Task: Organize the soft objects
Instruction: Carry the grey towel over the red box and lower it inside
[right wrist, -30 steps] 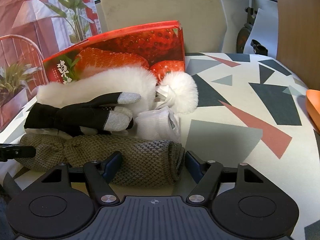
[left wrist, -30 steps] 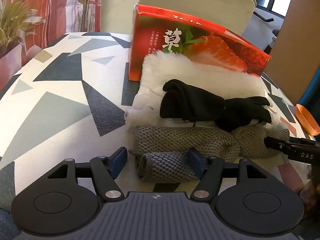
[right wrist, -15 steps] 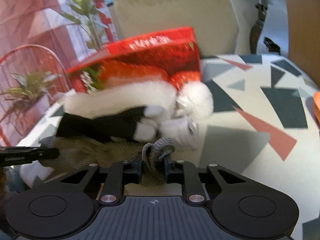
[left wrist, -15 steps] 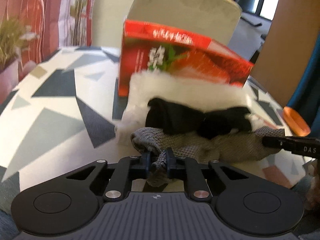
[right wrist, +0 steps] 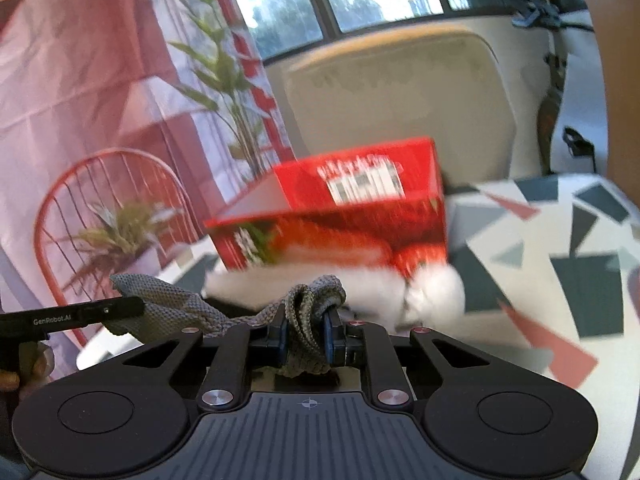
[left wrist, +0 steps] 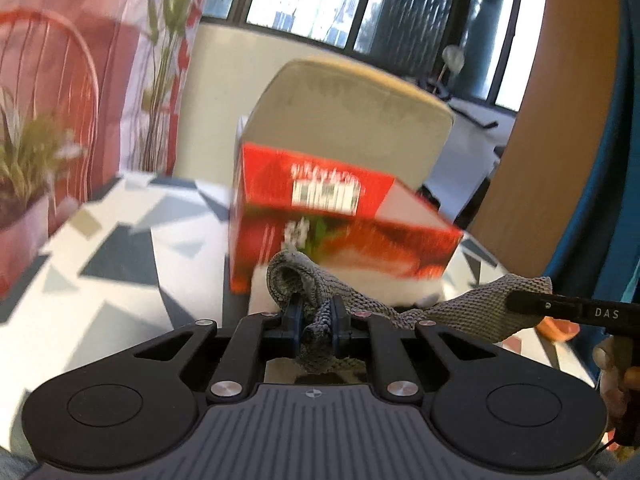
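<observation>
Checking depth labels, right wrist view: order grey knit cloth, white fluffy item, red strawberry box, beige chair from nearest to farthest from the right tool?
1. grey knit cloth: clamped in the right tool.
2. white fluffy item: just beyond, slightly right.
3. red strawberry box: behind the fluff, centre.
4. beige chair: past the box, at the table's far edge.

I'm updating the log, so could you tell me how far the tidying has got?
Nothing looks put away. In hand: the left gripper and right gripper each pinch an end of the grey knit cloth. Left: the white fluffy item lies before the red box.
</observation>
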A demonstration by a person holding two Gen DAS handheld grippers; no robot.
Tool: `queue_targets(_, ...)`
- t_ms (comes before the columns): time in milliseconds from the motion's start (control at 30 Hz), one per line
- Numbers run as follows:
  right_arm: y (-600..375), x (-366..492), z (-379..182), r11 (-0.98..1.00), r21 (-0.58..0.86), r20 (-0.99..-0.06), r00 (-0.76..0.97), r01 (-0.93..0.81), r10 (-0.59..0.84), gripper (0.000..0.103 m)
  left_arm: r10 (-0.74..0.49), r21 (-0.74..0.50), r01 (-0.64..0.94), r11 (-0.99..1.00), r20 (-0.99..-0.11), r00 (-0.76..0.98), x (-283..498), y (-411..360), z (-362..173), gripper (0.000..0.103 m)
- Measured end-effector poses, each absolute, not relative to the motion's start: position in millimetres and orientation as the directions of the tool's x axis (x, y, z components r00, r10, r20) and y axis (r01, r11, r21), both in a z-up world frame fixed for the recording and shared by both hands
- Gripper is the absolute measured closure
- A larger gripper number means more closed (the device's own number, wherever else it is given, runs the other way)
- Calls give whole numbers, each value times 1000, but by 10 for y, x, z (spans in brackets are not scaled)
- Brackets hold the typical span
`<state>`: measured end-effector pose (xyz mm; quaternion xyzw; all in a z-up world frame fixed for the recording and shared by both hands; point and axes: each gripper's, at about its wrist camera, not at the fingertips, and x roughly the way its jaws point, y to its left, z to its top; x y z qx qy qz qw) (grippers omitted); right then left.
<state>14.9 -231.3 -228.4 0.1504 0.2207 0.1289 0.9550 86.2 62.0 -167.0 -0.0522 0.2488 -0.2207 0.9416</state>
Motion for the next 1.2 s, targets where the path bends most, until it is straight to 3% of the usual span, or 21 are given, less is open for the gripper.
queue_targets(300,-2312,259,-1866,927,288,-293,899,-241,325,88,-452,-197,407,892,-367,813,919,624,-1330,89)
queue_targets(533,-2305,453,-1821,925,275,-305,889,-262,342,88,-468,-189,429,883,-401,787,1078,538,-1300,89)
queue_targets(867,-2356,937,-1594,934,193,-296,890,-301,348,88,-457,-77,464,883,-371,809,1644,269,-1024,89)
queue_targets(1067,-2521,1644,-1467,951,135,-346,887,-276,307,88,-383,54,426,903,-348,856,2186,-61,-903,89)
queue_targets(1200,-2585,2273,-1450,968,79,-403,880,-240,251,88,-325,106,395,913,-396,859,2653,-337,-947,89)
